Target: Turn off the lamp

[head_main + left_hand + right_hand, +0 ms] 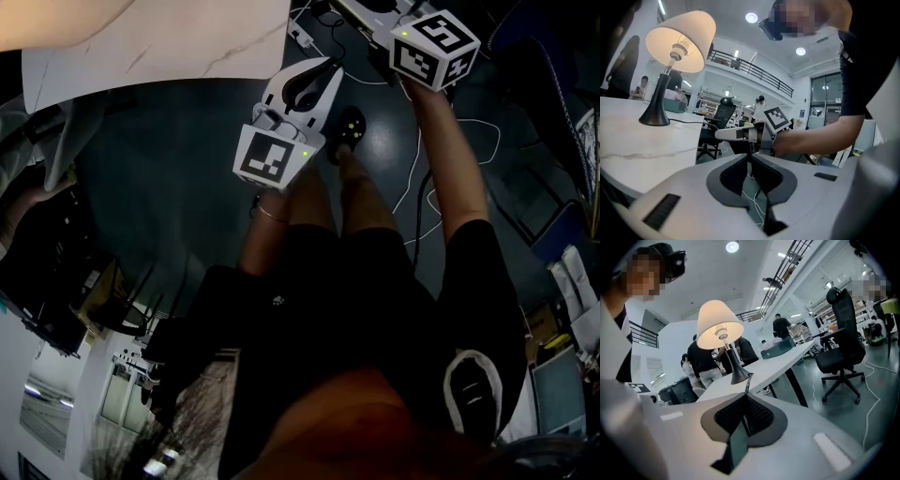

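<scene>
The lit lamp with a cream cone shade and slim black flared stand [723, 338] is upright on the white marble-patterned table [780, 363], its long axis vertical. It lies almost straight ahead of the right tongs [746, 391], beyond their tips and a little above, well apart. From the left tongs [751, 157] it sits far off to the left. Both tongs are clenched on nothing. The right hand looks better lined up to reach it. No switch can be made out.
</scene>
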